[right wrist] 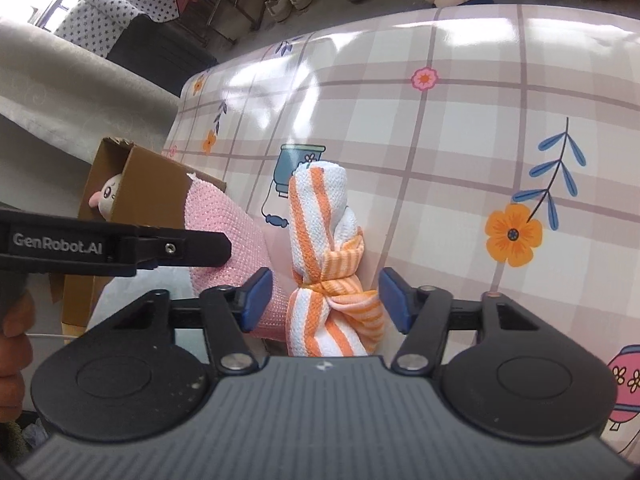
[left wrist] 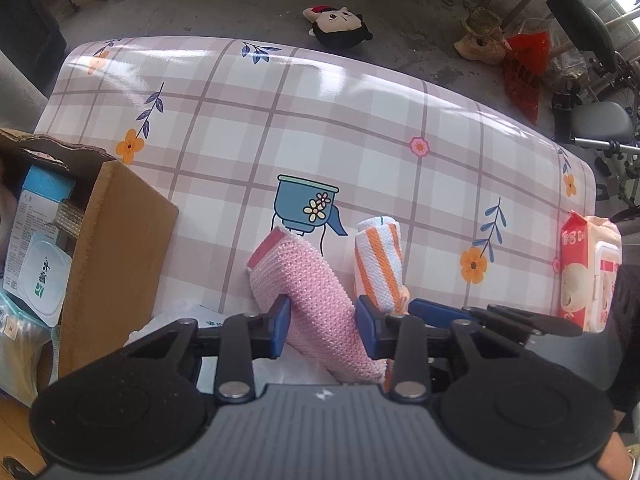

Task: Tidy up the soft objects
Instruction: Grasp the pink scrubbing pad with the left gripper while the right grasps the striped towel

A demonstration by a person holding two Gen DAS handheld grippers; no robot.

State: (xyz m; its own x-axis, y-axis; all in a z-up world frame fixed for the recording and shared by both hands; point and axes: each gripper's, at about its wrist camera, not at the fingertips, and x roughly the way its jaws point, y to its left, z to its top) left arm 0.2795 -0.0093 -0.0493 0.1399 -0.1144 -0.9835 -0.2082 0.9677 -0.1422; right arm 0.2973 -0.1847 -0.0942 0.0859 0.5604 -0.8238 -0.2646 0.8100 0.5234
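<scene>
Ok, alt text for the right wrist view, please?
The right tool straddles a knotted orange-and-white striped towel on a pink plaid floral tablecloth, pads not touching it. Left of it lie a pink knitted cloth and an open cardboard box.

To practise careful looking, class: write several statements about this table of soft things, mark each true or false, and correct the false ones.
1. The left claw has the pink cloth between its fingers. True.
2. The striped towel is blue and white. False: it is orange and white.
3. The cardboard box is empty. False: it holds packets and a plush toy.
4. A doll lies on the floor beyond the table. True.
5. The right claw grips the box. False: it stands open around the striped towel.
</scene>
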